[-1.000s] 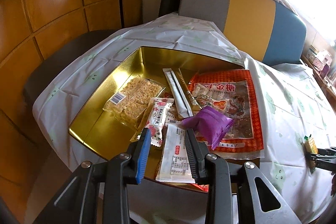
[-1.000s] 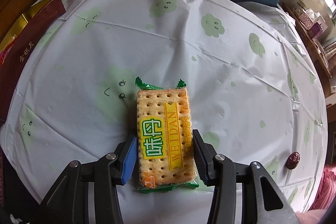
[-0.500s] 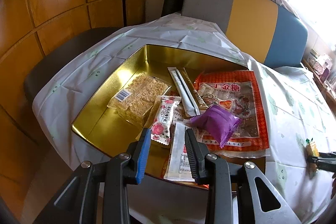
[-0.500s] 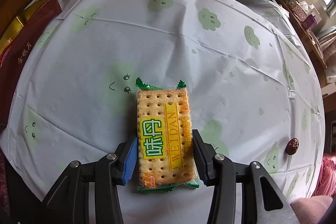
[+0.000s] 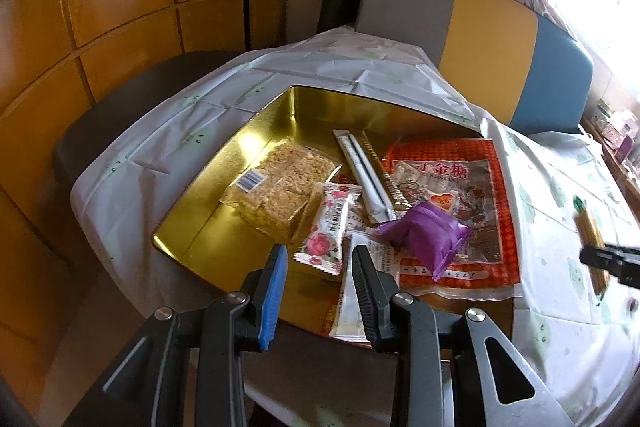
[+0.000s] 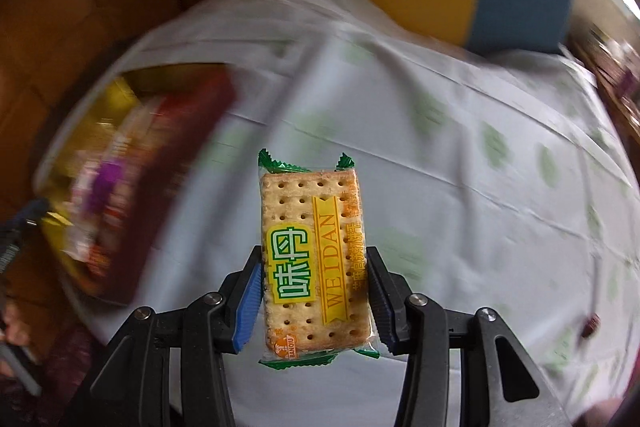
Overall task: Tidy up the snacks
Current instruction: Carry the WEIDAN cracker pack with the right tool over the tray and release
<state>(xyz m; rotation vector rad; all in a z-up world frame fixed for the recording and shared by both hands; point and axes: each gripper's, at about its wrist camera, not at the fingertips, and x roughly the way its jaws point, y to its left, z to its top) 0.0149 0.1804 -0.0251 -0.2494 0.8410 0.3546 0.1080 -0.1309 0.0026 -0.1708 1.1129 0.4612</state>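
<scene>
Green-edged wrapper and all, the cracker packet sits clamped between the pads of my right gripper, held by its long sides and lifted clear of the white tablecloth; in the left wrist view it shows only as a thin blurred sliver at the right edge. My left gripper hangs with its jaws apart and nothing between them, just over the near edge of the gold tray, which sits at the left side of the table. To do this carry well, I judge I should keep the squeeze even so the crackers do not crack, bring the packet over the tray's right edge, and lower it flat onto a bare patch of gold toward the far left corner, clear of the rice-cake pack, the rose-printed sachet, the purple pouch and the big red bag that overhangs the tray's right edge. I would loosen my hold only once the packet rests. Hard to read: the right wrist view is smeared with motion, so the tray there is a yellow and red blur; the tray's near right corner is hidden under wrappers, and my own gripper covers its near edge.
</scene>
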